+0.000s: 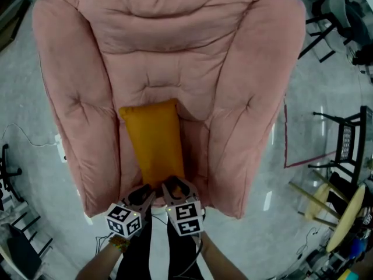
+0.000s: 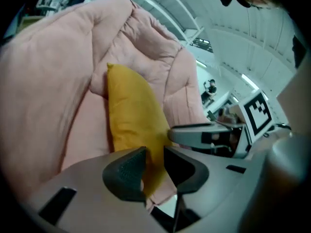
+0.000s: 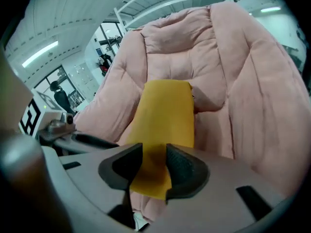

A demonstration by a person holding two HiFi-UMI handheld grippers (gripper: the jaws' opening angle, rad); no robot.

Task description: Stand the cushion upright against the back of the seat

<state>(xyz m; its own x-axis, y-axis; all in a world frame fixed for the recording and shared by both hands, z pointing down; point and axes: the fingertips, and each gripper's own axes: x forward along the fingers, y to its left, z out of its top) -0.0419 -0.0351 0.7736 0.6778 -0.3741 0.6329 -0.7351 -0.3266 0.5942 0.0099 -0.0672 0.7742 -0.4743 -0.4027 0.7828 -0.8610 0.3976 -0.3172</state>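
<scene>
An orange-yellow cushion [image 1: 154, 142] lies lengthwise on the seat of a big pink padded armchair [image 1: 169, 45], its far end touching the foot of the backrest. Both grippers hold its near edge, side by side at the seat's front. My left gripper [image 1: 145, 192] is shut on the cushion's near left corner [image 2: 146, 171], with the fabric pinched between the dark pads. My right gripper [image 1: 175, 186] is shut on the near right corner [image 3: 151, 171] in the same way. In the left gripper view the cushion [image 2: 131, 115] stands lifted on edge; the right gripper [image 2: 204, 132] shows beside it.
The armchair's thick arms [image 1: 76, 115] flank the cushion on both sides. On the grey floor at the right stand black chair frames [image 1: 349, 144] and a round wooden stool [image 1: 344, 214]. Dark furniture [image 1: 11, 238] sits at the lower left.
</scene>
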